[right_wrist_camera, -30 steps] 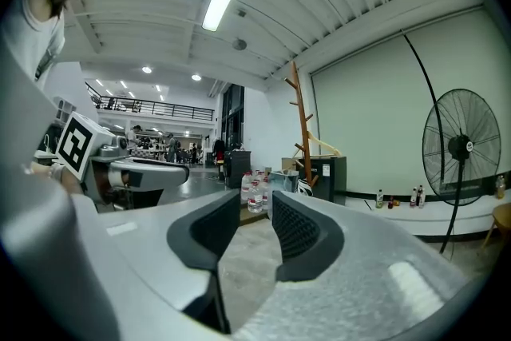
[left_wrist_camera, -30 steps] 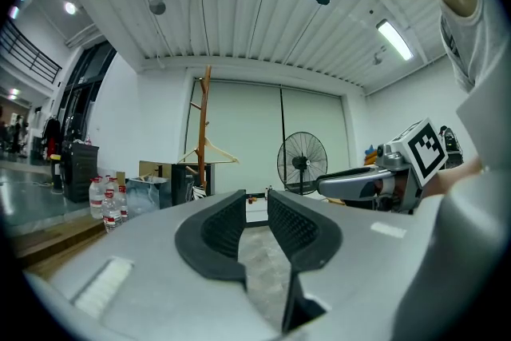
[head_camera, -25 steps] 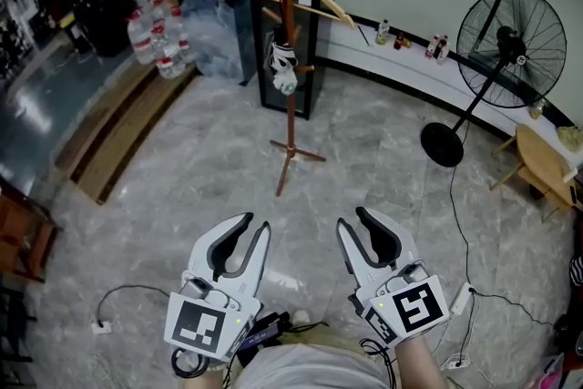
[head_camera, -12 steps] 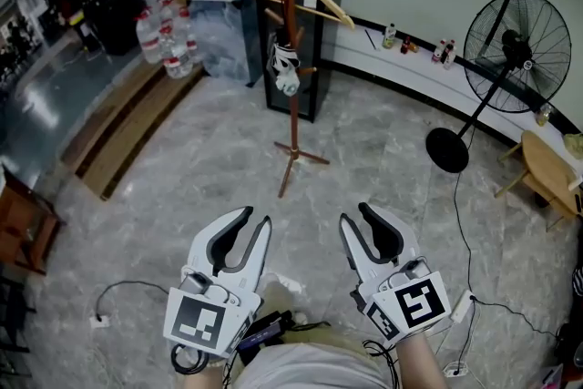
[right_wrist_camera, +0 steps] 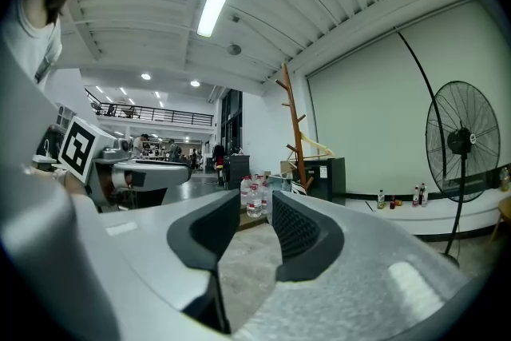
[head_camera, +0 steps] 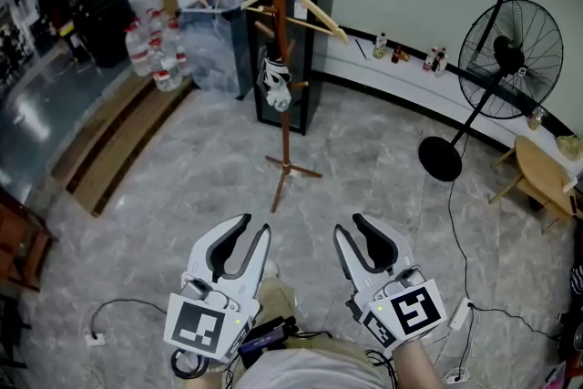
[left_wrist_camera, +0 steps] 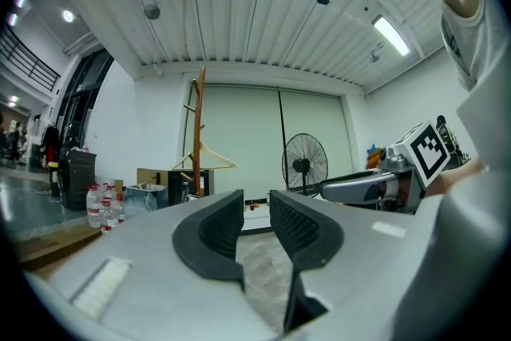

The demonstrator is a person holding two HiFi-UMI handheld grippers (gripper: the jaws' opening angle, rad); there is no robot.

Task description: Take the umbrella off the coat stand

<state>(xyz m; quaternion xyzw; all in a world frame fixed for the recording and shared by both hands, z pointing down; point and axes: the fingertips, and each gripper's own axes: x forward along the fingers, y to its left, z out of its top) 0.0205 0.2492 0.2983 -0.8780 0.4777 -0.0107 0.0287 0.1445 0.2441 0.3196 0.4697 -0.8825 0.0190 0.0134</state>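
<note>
A tall wooden coat stand (head_camera: 276,32) rises from the marble floor well ahead of me. From one of its pegs hangs a small folded black-and-white umbrella (head_camera: 274,79), and a wooden hanger (head_camera: 305,3) hangs higher up. My left gripper (head_camera: 255,225) and right gripper (head_camera: 349,226) are side by side, low in the head view and far short of the stand. The left jaws are opening, with nothing between them. The right jaws stand apart and hold nothing. In the left gripper view the stand (left_wrist_camera: 199,132) is seen in the distance beyond the left gripper (left_wrist_camera: 255,200).
A black cabinet (head_camera: 314,41) stands just behind the stand, with a clear bin and water bottles (head_camera: 150,59) to its left. A pedestal fan (head_camera: 506,59) and a small wooden table (head_camera: 545,173) are at the right. Cables (head_camera: 460,237) trail on the floor. Wooden planks (head_camera: 118,137) lie at the left.
The coat stand and room have slid slightly left in the head view. Both grippers stay low in front of me, and the left jaws look a little wider.
</note>
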